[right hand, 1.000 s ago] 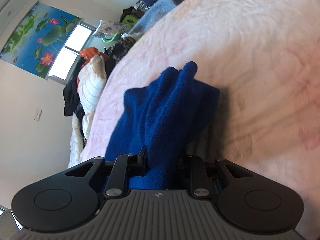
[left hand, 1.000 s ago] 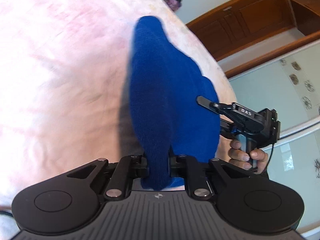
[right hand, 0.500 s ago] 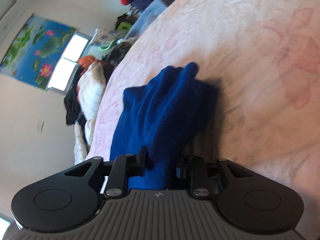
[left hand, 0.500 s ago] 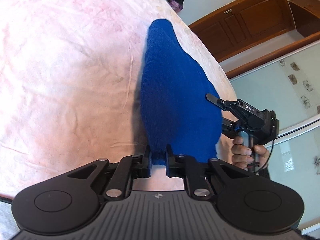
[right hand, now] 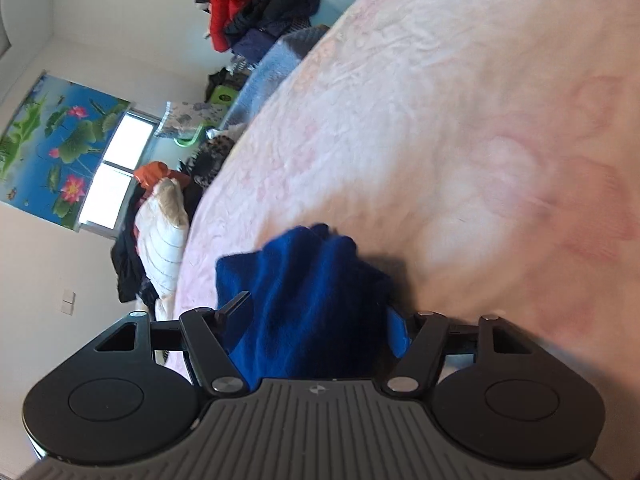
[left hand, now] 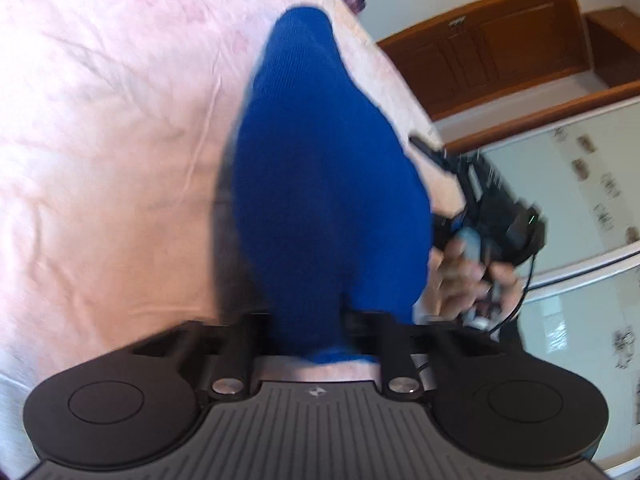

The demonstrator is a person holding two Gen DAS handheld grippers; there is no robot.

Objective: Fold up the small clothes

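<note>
In the left wrist view, the pink bed cover [left hand: 100, 152] fills the left and upper left of the frame. In the middle lies a blue knitted garment [left hand: 320, 184], stretched from the upper centre down to the bottom centre. There the left hand-held gripper [left hand: 308, 332] pinches the near edge of the garment; its fingers are pressed together on the cloth. To the right of the garment, at the middle right, a hand [left hand: 472, 276] holds the right hand-held gripper [left hand: 424, 152], which is blurred in this view. Behind it, at the upper right, there is a brown wooden door [left hand: 492, 48].

In the right wrist view, a lotus picture [right hand: 60, 140] hangs on the wall at the left, beside a bright window [right hand: 116, 168]. A pile of clothes [right hand: 256, 0] sits at the top centre. The blue garment is bunched at the lower centre, on the pink bed cover that covers the right side. The fingers of the right hand-held gripper are spread and have just been opening, then closing a little. The garment lies between them, and the left finger [right hand: 234, 306] stands clear of the cloth.
</note>
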